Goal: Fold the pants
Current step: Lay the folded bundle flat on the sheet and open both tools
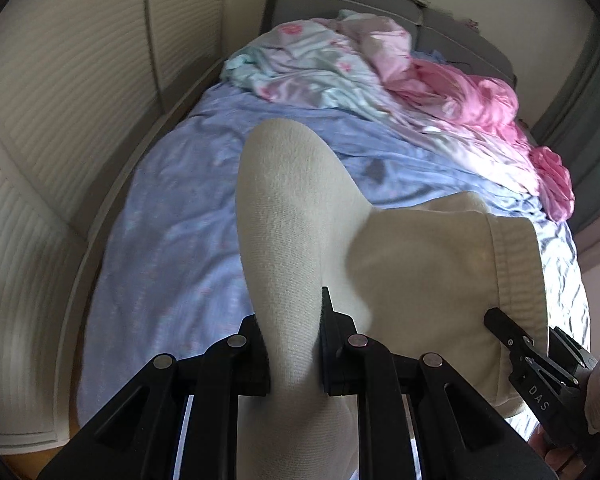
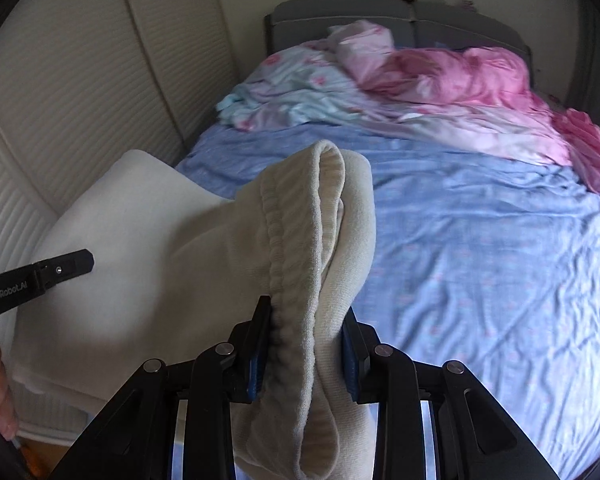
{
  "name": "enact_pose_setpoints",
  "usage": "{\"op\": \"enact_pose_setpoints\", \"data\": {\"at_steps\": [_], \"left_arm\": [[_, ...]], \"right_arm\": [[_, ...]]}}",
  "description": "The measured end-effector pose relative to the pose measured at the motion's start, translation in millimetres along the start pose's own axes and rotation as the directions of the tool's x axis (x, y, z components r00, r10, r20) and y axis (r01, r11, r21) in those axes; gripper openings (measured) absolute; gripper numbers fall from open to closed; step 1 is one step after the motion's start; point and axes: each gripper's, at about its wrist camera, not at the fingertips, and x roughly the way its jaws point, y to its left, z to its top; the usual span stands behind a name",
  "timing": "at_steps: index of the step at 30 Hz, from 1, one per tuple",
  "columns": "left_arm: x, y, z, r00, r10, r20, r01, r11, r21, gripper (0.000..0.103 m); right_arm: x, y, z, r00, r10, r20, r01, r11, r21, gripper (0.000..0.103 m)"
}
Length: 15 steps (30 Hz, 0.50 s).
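Left gripper (image 1: pixel 296 344) is clamped tight on a bunch of cream knit, its two fingers pressing in from either side, and the cloth rises up in front of the lens like a rounded hump. Over on the other side, the right gripper (image 2: pixel 306 344) is closed on the ribbed band of the same garment, the thick hem folded over on itself and pinched between the blue-lined pads (image 2: pixel 350 364).

So both ends of the cream pants (image 1: pixel 400 264) are held, and the cloth spans between the two grippers, lifted above the bed (image 2: pixel 480 240) rather than lying flat on it. From the left wrist view the right gripper shows at the lower right edge against the ribbed hem; from the right wrist view the left gripper reaches in from the left, over a broad smooth panel of the pants.

This looks like the carry-and-lay stage: the garment is gathered up, not yet spread, and no clean fold is visible. The blue sheet (image 1: pixel 172 208) below offers open room, while the pink and pale floral bedding (image 2: pixel 440 76) is heaped near the grey headboard (image 2: pixel 380 12), well away.

The next move likely calls for drawing the two grippers apart to take out the slack, then lowering the pants onto the blue sheet so the legs lie straight. The risk is the bunched knit settling with a twist in it.
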Motion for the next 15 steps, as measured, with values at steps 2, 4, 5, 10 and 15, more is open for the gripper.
{"op": "enact_pose_setpoints", "data": {"at_steps": [2, 4, 5, 10, 15], "left_arm": [[12, 21, 8, 1.0, 0.0, -0.007, 0.0, 1.0, -0.005, 0.017], [26, 39, 17, 1.0, -0.008, -0.015, 0.007, 1.0, -0.007, 0.017], [31, 45, 21, 1.0, -0.011, -0.015, 0.011, 1.0, -0.005, 0.017], [70, 81, 45, 0.998, -0.051, -0.026, 0.05, 0.998, -0.025, 0.017], [109, 107, 65, 0.997, 0.011, -0.078, -0.011, 1.0, -0.005, 0.022]], "right_arm": [[14, 17, 5, 1.0, 0.01, -0.015, -0.01, 1.0, -0.012, 0.031], [32, 33, 11, 0.999, 0.011, -0.032, -0.012, 1.0, -0.023, 0.031], [40, 40, 13, 0.999, 0.007, -0.035, -0.008, 1.0, -0.029, 0.031], [81, 64, 28, 0.999, -0.012, -0.052, 0.008, 0.998, -0.066, 0.031], [117, 76, 41, 0.994, -0.012, -0.11, 0.002, 0.996, -0.089, 0.033]]}}
